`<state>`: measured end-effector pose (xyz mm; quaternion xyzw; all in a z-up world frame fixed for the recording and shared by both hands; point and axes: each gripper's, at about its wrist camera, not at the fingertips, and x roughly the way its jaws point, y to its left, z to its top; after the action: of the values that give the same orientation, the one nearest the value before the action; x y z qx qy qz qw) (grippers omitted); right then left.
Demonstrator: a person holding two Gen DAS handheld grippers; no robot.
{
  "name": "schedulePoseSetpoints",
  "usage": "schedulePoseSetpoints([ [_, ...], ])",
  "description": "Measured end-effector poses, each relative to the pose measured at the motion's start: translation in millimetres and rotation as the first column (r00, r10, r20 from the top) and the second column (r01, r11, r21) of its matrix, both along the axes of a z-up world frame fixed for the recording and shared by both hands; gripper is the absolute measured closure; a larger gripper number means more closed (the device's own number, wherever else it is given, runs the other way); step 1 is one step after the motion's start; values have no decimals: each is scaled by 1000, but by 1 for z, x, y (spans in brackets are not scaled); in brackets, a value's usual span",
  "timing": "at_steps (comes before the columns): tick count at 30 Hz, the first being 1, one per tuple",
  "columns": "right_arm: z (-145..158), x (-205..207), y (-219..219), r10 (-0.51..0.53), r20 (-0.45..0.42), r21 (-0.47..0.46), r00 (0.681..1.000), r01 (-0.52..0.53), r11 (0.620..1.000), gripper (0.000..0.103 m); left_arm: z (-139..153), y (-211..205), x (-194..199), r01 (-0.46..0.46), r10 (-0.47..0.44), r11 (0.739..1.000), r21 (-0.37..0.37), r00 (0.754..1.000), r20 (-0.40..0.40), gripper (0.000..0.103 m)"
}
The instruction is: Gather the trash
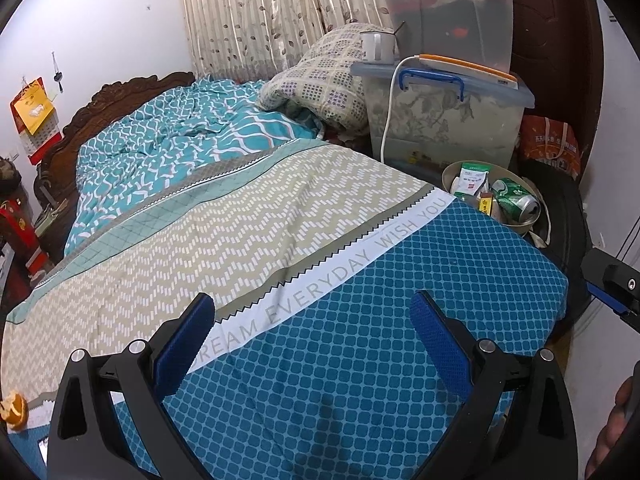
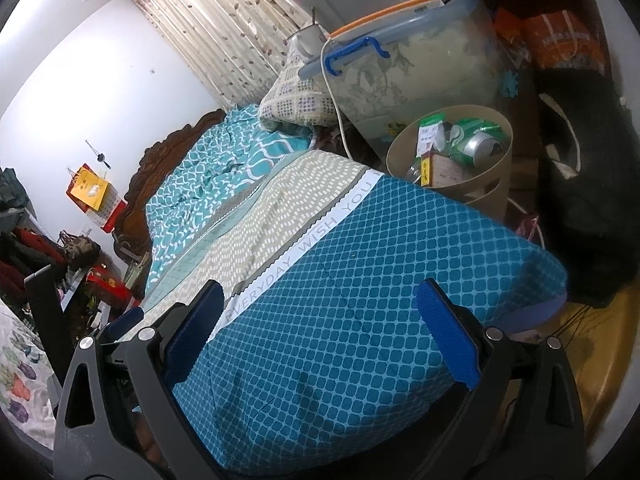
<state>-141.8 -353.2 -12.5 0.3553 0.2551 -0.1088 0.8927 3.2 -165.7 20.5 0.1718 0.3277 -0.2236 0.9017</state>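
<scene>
A beige waste bin (image 1: 450,172) (image 2: 404,148) stands beside the bed's far right corner. Inside it lie a crushed green can (image 1: 516,198) (image 2: 478,140), a white-and-green packet (image 1: 472,176) (image 2: 430,130) and small boxes. At the far left edge an orange peel (image 1: 14,410) rests on the bed. My left gripper (image 1: 312,320) hovers open above the blue-patterned bed sheet (image 1: 360,340), holding nothing. Further right, my right gripper (image 2: 320,312) is open over the same sheet (image 2: 360,300), also with nothing in it. The right gripper's side shows at the left wrist view's right edge.
Two stacked clear storage boxes (image 1: 444,120) (image 2: 400,72) stand behind the bin, a mug (image 1: 376,46) and a white cable (image 1: 390,112) on the lower one. A folded quilt (image 1: 324,80), a teal duvet (image 1: 180,132), a black bag (image 2: 584,200) and an orange bag (image 1: 550,144) are nearby.
</scene>
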Motion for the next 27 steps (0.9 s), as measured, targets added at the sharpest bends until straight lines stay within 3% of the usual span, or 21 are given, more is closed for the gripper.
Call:
schedulePoseSetpoints([
  [17, 20, -7, 15, -54, 34, -124, 998, 58, 991, 4, 14, 9, -12, 33, -30, 995, -94, 999, 36, 9],
  [27, 25, -7, 24, -25, 50, -151, 998, 33, 988, 4, 21, 16, -13, 7, 0, 991, -134, 998, 56, 9],
])
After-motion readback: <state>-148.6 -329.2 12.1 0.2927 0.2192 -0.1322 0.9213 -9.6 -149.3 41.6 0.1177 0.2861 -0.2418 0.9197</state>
